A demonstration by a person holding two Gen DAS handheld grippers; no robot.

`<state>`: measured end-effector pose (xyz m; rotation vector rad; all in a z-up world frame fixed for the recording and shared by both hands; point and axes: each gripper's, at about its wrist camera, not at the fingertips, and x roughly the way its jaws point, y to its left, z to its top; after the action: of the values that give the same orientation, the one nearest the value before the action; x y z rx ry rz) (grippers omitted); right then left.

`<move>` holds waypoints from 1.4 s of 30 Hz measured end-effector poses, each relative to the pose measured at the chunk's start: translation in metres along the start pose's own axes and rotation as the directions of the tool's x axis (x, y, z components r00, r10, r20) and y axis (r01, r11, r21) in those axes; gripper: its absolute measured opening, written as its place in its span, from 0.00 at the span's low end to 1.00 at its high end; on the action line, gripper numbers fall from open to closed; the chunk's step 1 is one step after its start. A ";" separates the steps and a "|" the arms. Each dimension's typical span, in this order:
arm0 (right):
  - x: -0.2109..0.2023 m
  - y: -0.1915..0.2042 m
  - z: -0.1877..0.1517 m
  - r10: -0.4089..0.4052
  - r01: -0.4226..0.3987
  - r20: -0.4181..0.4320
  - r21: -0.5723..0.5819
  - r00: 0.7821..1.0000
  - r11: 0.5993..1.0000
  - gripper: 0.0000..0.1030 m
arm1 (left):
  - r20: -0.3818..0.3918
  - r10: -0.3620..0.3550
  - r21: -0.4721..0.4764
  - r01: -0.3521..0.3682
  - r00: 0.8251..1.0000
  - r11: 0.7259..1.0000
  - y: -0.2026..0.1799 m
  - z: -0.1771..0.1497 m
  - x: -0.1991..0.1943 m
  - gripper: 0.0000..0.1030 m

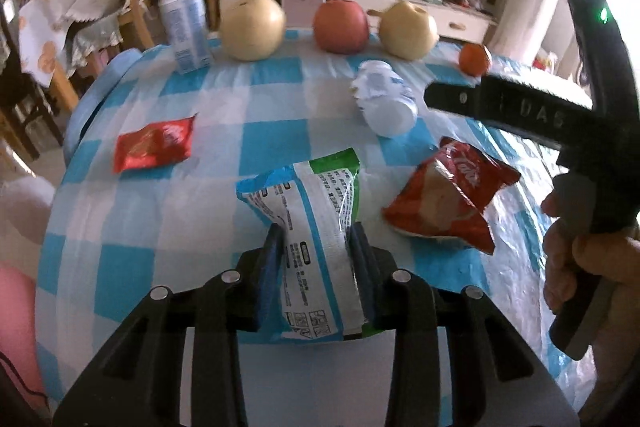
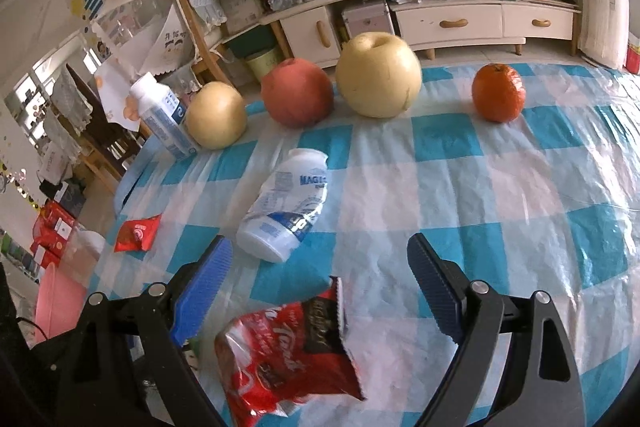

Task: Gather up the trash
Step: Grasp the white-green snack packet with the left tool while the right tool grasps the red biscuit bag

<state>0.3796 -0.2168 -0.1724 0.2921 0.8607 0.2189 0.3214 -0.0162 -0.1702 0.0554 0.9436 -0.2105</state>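
Small red wrapper [image 1: 154, 145] lies far left on the bench [image 1: 200, 219], untouched. Left claw [image 1: 316, 247] is pinched narrow on the blue-green snack bag [image 1: 308, 211], holding it by its near end; the slick foil could slide out if tilted. Right claw [image 2: 320, 279] gapes wide over the torn red packet [image 2: 288, 351], empty; closing may nudge the crushed white bottle [image 2: 286, 203] just beyond.

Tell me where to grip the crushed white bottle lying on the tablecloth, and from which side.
Take the crushed white bottle across its dented middle, coming down from above with the open right gripper. It lies on its side, neck toward the fruit, and the crumpled waist looks narrower than the base, so the pads should seat there.
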 end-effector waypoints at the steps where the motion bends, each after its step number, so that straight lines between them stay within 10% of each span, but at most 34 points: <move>1: 0.003 0.003 -0.001 -0.009 0.008 -0.007 -0.015 1.000 1.000 0.86 | 0.002 -0.004 -0.013 0.004 1.000 1.000 0.004 0.000 -0.001 0.35; 18: 0.016 0.025 -0.002 -0.079 0.070 -0.059 -0.139 0.995 0.988 0.87 | 0.023 -0.040 -0.046 0.041 0.999 0.998 0.042 -0.003 -0.018 0.22; 24: 0.009 0.030 -0.007 -0.095 0.084 -0.048 -0.190 0.994 0.978 0.87 | 0.012 -0.044 0.040 0.044 0.999 0.998 0.027 -0.009 -0.017 0.53; 42: -0.002 0.021 -0.043 -0.027 -0.010 -0.151 -0.242 0.988 0.970 0.92 | -0.016 0.061 0.114 -0.059 0.998 0.992 0.009 -0.015 0.009 0.46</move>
<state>0.3432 -0.1903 -0.1900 0.0436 0.9769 0.3390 0.3164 -0.0070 -0.1871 0.1909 0.9470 -0.2079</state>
